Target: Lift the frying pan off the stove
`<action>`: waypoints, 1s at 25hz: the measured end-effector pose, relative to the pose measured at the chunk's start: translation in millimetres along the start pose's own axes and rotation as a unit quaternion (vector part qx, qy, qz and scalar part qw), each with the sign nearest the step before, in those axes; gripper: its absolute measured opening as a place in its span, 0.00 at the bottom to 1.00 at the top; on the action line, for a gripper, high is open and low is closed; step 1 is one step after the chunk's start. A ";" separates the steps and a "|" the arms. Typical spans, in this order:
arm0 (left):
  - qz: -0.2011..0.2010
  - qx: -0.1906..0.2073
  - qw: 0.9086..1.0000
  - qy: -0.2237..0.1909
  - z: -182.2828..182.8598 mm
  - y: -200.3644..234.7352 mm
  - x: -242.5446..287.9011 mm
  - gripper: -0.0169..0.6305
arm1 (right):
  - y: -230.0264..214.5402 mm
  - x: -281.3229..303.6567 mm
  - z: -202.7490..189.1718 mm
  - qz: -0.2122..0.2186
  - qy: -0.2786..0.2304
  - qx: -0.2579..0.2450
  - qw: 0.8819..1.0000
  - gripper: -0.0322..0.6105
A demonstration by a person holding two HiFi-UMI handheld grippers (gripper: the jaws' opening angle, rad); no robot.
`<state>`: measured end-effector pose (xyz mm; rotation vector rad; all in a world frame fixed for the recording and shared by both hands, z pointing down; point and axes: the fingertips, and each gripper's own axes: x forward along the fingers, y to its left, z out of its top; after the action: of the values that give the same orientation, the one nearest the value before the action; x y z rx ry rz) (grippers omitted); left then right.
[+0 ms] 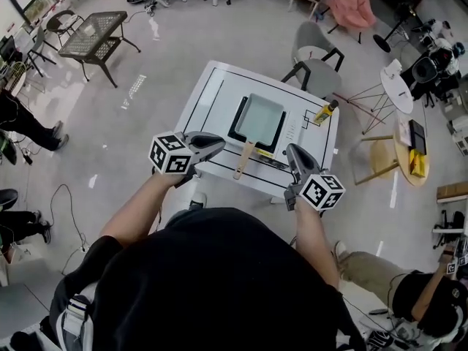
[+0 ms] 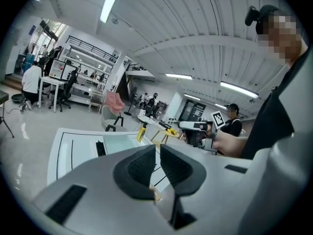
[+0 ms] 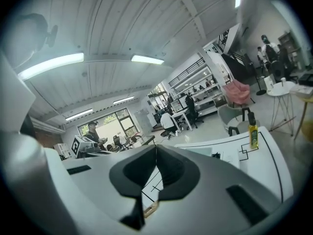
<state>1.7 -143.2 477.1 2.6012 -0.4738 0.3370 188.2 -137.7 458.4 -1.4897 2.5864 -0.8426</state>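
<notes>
Frying pan: the square frying pan [image 1: 258, 117] sits on the stove [image 1: 235, 126], in the middle of the table.
Pan handle: the wooden handle [image 1: 243, 161] sticks out toward the near side of the table, between the two claws.
Stove: it is flat and black, and it lies on the white table [image 1: 212, 93].
Left claw: the left gripper [image 1: 221, 142] is closed, with nothing in it. It is over the near edge of the table, just left of the handle, and it is not touching the handle.
Right claw: the right gripper [image 1: 290, 151] is closed too, and it holds nothing. It is on the right side of the handle, near it but apart.
Bottle: a yellow bottle [image 1: 325, 112] stands on the right side of the table, away from the pan.
</notes>
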 end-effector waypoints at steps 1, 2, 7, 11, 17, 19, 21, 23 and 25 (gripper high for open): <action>-0.004 0.000 1.000 0.001 0.1 1.5 -1.1 0.08 | 1.5 0.5 0.6 -0.003 -0.001 -0.001 1.000 0.06; -0.007 0.001 1.000 0.002 0.5 3.0 -2.1 0.08 | 2.7 1.2 1.4 -0.007 -0.003 -0.001 1.000 0.06; -0.023 0.003 1.000 0.011 1.7 11.0 -3.0 0.08 | 2.3 4.4 3.0 -0.025 -0.010 0.000 1.000 0.06; -0.034 0.005 0.999 0.020 -1.0 18.1 -4.5 0.08 | 3.4 8.7 -1.3 -0.036 -0.013 0.005 0.999 0.06; -0.048 0.004 0.998 0.029 1.4 27.4 -4.5 0.08 | 5.5 17.2 -3.1 -0.046 -0.016 0.011 0.999 0.06; -0.053 0.001 0.998 0.028 2.3 29.6 -2.7 0.08 | 5.0 19.6 -3.3 -0.048 -0.017 0.012 0.999 0.06; -0.058 -0.002 0.998 0.027 3.0 30.7 -0.7 0.08 | 3.7 21.5 -4.4 -0.050 -0.017 0.013 0.999 0.06; -0.060 -0.003 0.998 0.028 2.4 32.6 0.9 0.08 | 2.2 23.2 -5.2 -0.053 -0.017 0.013 0.998 0.06; -0.061 -0.004 0.998 0.029 2.1 34.2 1.9 0.08 | 1.2 24.9 -4.9 -0.055 -0.016 0.013 0.998 0.06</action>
<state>-9.4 -173.1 489.8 2.5901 -0.2938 0.3671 172.4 -155.3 467.6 -1.6372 2.4803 -0.8510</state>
